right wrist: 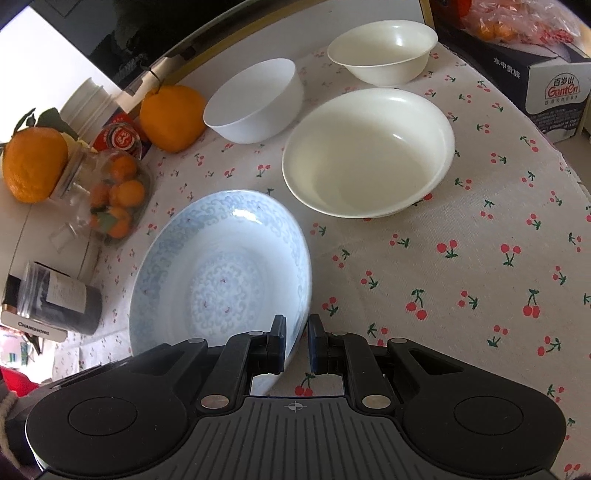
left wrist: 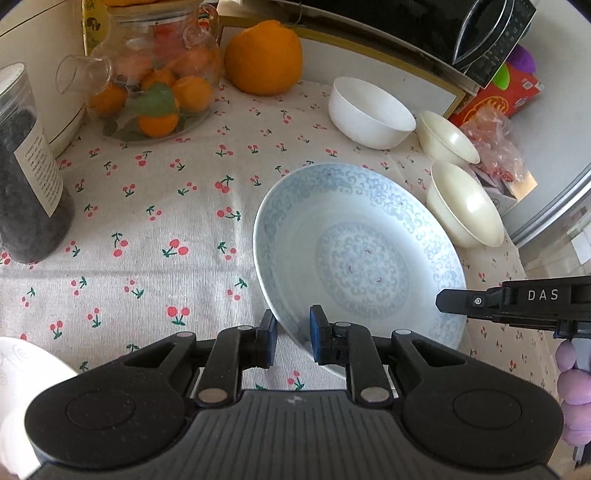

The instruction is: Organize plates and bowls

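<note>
A blue-patterned plate (left wrist: pixel 362 258) (right wrist: pixel 221 273) lies tilted over the cherry-print tablecloth (left wrist: pixel 147 229). My left gripper (left wrist: pixel 291 325) is shut on its near left rim. My right gripper (right wrist: pixel 296 328) (left wrist: pixel 443 300) is shut on the opposite rim. Behind the plate stand a white bowl (left wrist: pixel 369 114) (right wrist: pixel 255 103), a small cream bowl (left wrist: pixel 447 138) (right wrist: pixel 382 48) and a larger cream bowl (left wrist: pixel 465 206) (right wrist: pixel 369 155). The edge of another white plate (left wrist: pixel 22 373) shows at the lower left of the left wrist view. Whether the blue plate touches the cloth I cannot tell.
A glass jar of small oranges (left wrist: pixel 155 85) (right wrist: pixel 110 199), a big orange (left wrist: pixel 262 59) (right wrist: pixel 171 118) and a dark canister (left wrist: pixel 26 177) stand at the back left. A black appliance (left wrist: pixel 480 33) and a water carton box (right wrist: pixel 554 81) line the back right.
</note>
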